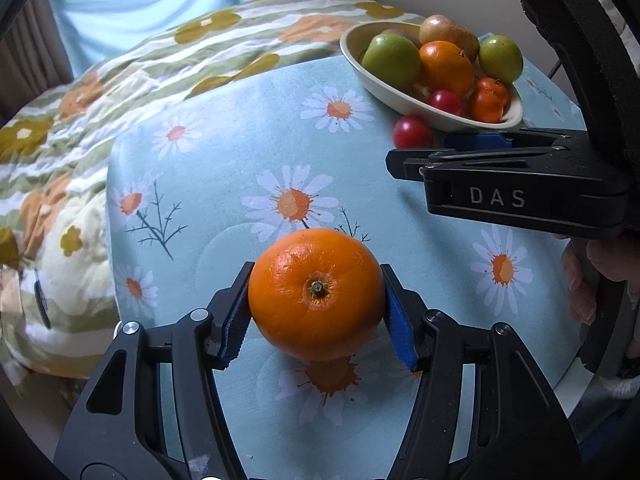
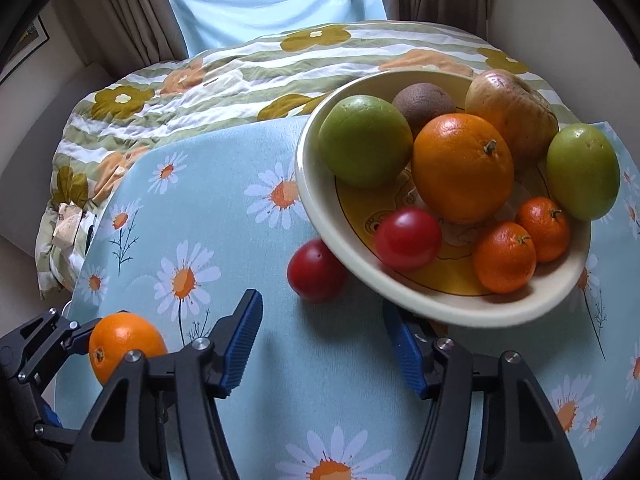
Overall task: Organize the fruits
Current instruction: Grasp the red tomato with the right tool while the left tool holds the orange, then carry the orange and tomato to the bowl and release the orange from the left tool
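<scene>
My left gripper (image 1: 316, 312) is shut on a large orange (image 1: 316, 294), stem toward the camera, just above the daisy tablecloth; it also shows in the right wrist view (image 2: 124, 344). A cream bowl (image 2: 320, 216) holds green apples, an orange, a kiwi, a pear, a red plum and two mandarins. A loose red plum (image 2: 317, 270) lies on the cloth against the bowl's near left side. My right gripper (image 2: 320, 344) is open and empty, just short of the plum, its right finger under the bowl's rim. It shows side-on in the left wrist view (image 1: 404, 160).
The light blue daisy cloth (image 2: 200, 208) covers the table. Behind it lies a bed with a green, white and orange flowered quilt (image 2: 224, 76). Curtains and a window stand at the back. The table's left edge (image 1: 110, 208) drops to the bed.
</scene>
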### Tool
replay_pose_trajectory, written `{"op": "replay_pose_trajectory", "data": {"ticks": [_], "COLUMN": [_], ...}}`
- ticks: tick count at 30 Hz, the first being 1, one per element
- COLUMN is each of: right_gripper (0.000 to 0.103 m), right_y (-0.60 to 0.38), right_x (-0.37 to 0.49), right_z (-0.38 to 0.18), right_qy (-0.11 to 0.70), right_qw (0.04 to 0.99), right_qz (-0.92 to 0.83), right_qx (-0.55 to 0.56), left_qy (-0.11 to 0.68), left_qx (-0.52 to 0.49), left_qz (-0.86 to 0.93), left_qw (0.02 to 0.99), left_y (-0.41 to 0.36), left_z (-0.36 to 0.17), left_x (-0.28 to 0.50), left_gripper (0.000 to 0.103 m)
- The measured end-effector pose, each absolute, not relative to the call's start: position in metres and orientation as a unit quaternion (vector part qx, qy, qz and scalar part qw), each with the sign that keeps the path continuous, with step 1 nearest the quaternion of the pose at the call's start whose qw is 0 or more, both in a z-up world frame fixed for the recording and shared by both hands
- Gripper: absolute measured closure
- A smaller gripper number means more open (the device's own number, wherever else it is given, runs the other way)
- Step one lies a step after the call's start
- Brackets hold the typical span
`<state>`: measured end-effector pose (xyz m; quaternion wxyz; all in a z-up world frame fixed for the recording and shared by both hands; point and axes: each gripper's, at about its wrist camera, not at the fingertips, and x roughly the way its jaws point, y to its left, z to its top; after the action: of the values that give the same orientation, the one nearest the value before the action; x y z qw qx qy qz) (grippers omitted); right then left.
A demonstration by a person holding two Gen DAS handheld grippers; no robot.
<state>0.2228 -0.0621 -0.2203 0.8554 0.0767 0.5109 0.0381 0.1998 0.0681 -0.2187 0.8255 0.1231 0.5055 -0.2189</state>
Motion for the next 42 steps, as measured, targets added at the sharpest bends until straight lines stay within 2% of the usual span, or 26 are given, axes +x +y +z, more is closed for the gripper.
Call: {"op": "replay_pose_trajectory", "data": {"ticks": [4,9,14,27,42], "right_gripper": [0.047,0.066,0.074,0.075,0.074], "right_y": [-0.054,-0.054,-0.053,-0.039,-0.069], "right_x": [0.222,0.226,0.226,0.220,0.201], "right_z": [-0.221,-0.220,-0.220,-0.206,-0.139], "right_qy": [0.503,0.495,0.490,0.487,0.457], "right_qw": [0.861,0.865,0.868,0.870,0.885], "right_qz": [0.019,-0.012,-0.022,0.028,0.040], "right_qx": [0.065,0.083,0.082,0.077,0.081], "left_qy": [0.506,0.505,0.506,0.493,0.448], "left_qx": [0.118,0.107,0.101,0.093,0.088], "left_qz": [-0.216,-0.212,-0.211,-0.206,-0.207], "left_qw": [0.827,0.829,0.830,0.840,0.865], "left_y": [0.071,0.077,0.081,0.089,0.073], "left_z": [-0.219,-0.217,-0.218,-0.203,-0.141], "left_x": [0.201,0.203,0.203,0.204,0.214], "left_gripper": [0.039,0.039,0.039,0.039,0.039]}}
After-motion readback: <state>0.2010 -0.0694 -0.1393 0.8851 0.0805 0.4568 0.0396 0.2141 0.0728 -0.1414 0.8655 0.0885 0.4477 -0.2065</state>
